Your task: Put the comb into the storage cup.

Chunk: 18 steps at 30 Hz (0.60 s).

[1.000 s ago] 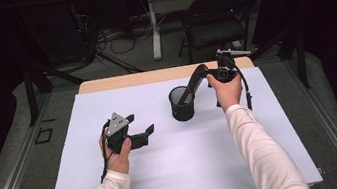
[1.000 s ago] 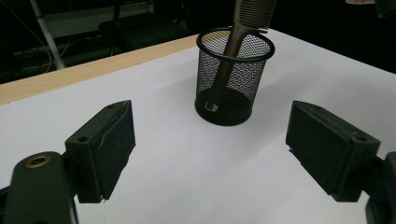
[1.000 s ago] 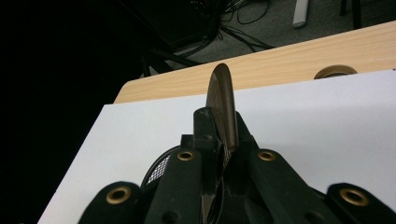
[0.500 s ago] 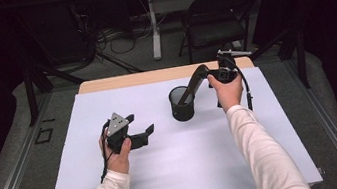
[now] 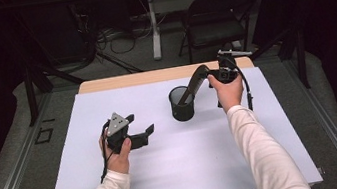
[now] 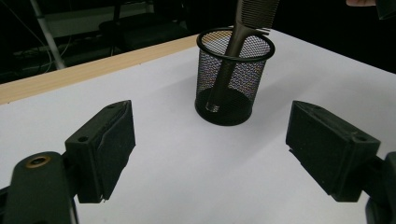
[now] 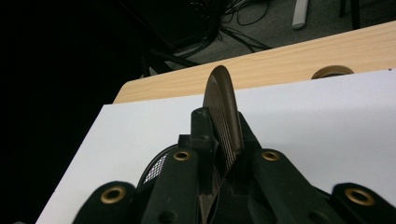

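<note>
Two tools | our right tool [image 5: 194, 81] pinches comb [image 6: 233, 51], handle in mesh cup [image 5: 181, 104] | our left tool [image 5: 140, 129] spread, on desk [image 5: 177, 169]

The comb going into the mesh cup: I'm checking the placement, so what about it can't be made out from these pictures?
- Right gripper view: the right gripper is clamped on the comb; its jaws hide the comb's lower part and most of the mesh cup.
- Left gripper view: the comb's top is cut off by the upper edge; whether its tip touches the cup floor is unclear through the mesh.
- High view: comb teeth too small.
</note>
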Each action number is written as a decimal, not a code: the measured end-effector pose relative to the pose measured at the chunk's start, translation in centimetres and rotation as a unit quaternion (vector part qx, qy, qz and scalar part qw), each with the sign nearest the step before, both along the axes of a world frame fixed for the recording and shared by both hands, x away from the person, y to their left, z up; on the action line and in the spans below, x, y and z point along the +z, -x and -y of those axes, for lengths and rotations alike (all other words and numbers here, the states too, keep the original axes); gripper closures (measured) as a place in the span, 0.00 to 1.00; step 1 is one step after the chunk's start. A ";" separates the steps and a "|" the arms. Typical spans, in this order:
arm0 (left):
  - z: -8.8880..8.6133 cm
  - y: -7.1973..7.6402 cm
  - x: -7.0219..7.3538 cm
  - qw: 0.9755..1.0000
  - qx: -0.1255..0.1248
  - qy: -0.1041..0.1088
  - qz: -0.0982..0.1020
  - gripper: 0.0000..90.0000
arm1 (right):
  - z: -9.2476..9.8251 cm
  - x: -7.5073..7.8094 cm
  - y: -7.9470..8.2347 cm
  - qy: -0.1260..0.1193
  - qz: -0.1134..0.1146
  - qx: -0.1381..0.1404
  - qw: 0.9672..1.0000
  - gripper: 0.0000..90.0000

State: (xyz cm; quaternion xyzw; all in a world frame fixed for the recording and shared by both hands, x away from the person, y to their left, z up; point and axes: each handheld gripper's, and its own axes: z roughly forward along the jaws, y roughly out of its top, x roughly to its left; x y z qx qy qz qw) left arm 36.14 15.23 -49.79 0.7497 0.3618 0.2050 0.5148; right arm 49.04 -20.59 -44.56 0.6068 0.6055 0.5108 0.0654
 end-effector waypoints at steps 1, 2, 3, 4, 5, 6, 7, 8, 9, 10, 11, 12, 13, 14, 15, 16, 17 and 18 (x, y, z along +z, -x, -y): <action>0.0 0.0 0.0 1.000 -0.001 0.001 0.000 0.18 | 0.1 0.0 0.0 -0.003 -0.001 -0.001 1.000 0.92; 0.0 0.0 0.0 1.000 -0.001 0.001 0.000 0.18 | 0.1 0.0 0.0 -0.003 -0.001 -0.001 1.000 0.92; 0.0 0.0 0.0 1.000 -0.001 0.001 0.000 0.18 | 0.1 0.0 0.0 -0.003 0.000 -0.001 1.000 0.92; 0.0 0.0 0.0 1.000 -0.001 0.001 0.000 0.18 | 0.1 0.0 0.0 -0.003 -0.001 -0.001 1.000 0.91; 0.0 0.0 0.0 1.000 -0.002 0.001 0.000 0.18 | 0.2 0.0 0.0 -0.004 -0.001 -0.001 1.000 0.91; 0.0 0.0 0.0 1.000 -0.001 0.001 0.000 0.18 | 0.2 0.0 0.0 -0.004 -0.001 -0.001 1.000 0.91; 0.0 0.0 0.0 1.000 -0.001 0.000 0.000 0.18 | 0.2 -0.1 0.0 -0.004 0.000 -0.002 1.000 0.90; 0.0 0.0 0.0 1.000 -0.001 0.000 0.000 0.18 | 0.2 -0.1 0.0 -0.004 0.000 -0.002 1.000 0.90; 0.0 0.0 0.0 1.000 -0.001 0.000 0.000 0.18 | 0.2 -0.1 0.0 -0.004 0.000 -0.002 1.000 0.90; 0.0 0.0 0.0 1.000 -0.001 0.000 0.000 0.18 | 0.2 -0.1 0.0 -0.005 0.001 -0.002 1.000 0.90; 0.0 0.0 0.0 1.000 -0.001 -0.001 0.000 0.18 | 0.3 -0.1 0.0 -0.005 0.002 -0.002 1.000 0.89; 0.0 0.0 0.0 1.000 -0.001 -0.001 0.000 0.18 | 0.3 -0.1 0.0 -0.005 0.002 -0.002 1.000 0.89; 0.0 -0.1 0.0 1.000 -0.001 0.000 -0.001 0.18 | 0.3 -0.1 0.0 -0.004 0.002 -0.003 1.000 0.88; 0.0 -0.1 -0.1 1.000 -0.001 0.000 -0.001 0.18 | 0.4 -0.1 0.1 -0.004 0.003 -0.004 1.000 0.87; 0.0 -0.1 -0.1 1.000 -0.001 0.000 -0.001 0.18 | 0.4 -0.1 0.1 -0.004 0.003 -0.004 1.000 0.86; 0.0 -0.1 -0.1 1.000 -0.001 0.000 -0.002 0.18 | 0.4 -0.2 0.1 -0.004 0.004 -0.004 1.000 0.85; 0.0 -0.1 -0.1 1.000 0.000 -0.002 -0.002 0.18 | 0.4 -0.2 0.1 -0.005 0.004 -0.004 1.000 0.84; 0.0 -0.1 -0.1 1.000 0.000 -0.002 -0.002 0.18 | 0.5 -0.2 0.1 -0.005 0.005 -0.004 1.000 0.83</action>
